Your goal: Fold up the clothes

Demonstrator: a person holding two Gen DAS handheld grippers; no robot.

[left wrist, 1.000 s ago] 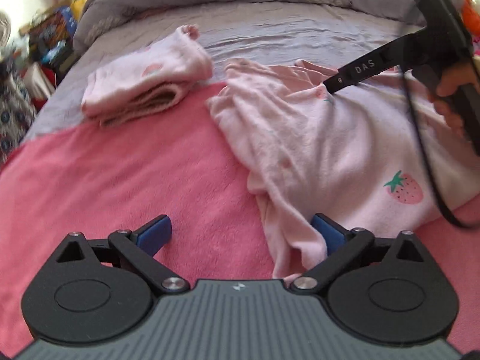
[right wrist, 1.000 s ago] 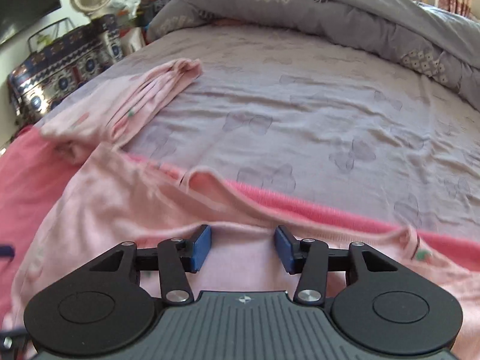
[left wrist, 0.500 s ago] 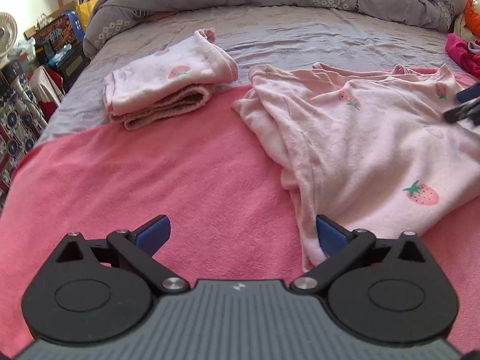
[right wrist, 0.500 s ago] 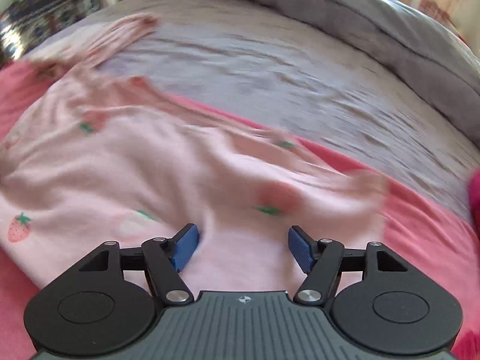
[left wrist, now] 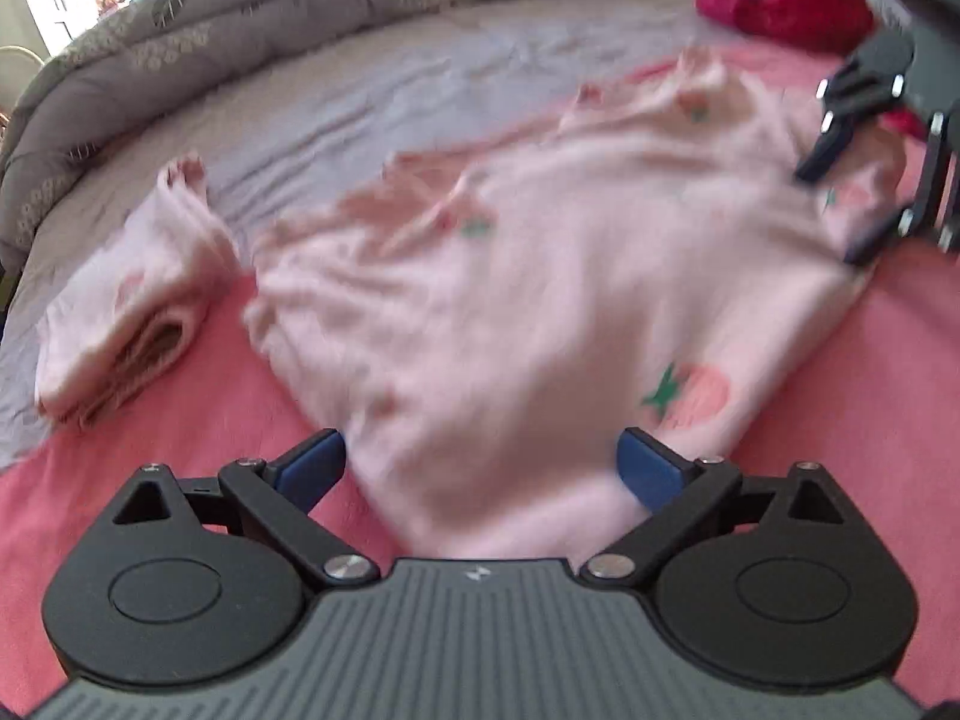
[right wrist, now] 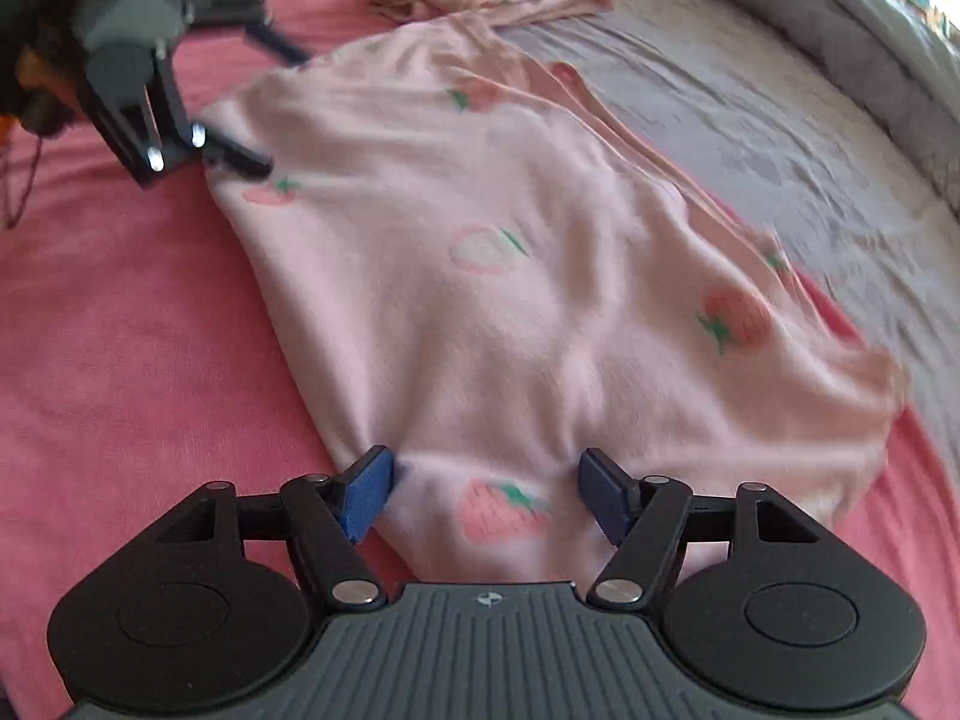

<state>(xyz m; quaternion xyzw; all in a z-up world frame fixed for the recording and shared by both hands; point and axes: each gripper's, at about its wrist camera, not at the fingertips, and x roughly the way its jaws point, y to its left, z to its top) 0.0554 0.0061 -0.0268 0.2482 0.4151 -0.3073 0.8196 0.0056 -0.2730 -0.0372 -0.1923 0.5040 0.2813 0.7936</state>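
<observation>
At the far left of the left wrist view, a folded pale pink garment with a strawberry print [left wrist: 129,306] is lying where the pink fleece blanket [left wrist: 180,450] is meeting the grey bed sheet [left wrist: 372,102]. Just beside it, to the right, the pale pink strawberry-print shirt [left wrist: 528,276] is lying spread out, mostly on the blanket, with its upper edge reaching the grey sheet. The picture is blurred, so I cannot tell the small folds.

You are holding your left gripper [left wrist: 480,462] low over the near edge of the shirt. Its jaws are standing wide apart, the blue pads [left wrist: 645,468] are pressing on nothing, and the cloth is only lying under the gap between them.

More to the right, your right gripper [right wrist: 483,489] is standing at the other end of the same shirt. Its jaws have just been opening, and now they are standing well apart. The shirt's edge with one strawberry is lying between the blue pads [right wrist: 367,489]; the left pad is touching a crease of the cloth, but they are not clamping it.

At the far right of the left wrist view, a dark pink bundle of cloth [left wrist: 786,0] is lying near the grey quilt [left wrist: 180,42].
</observation>
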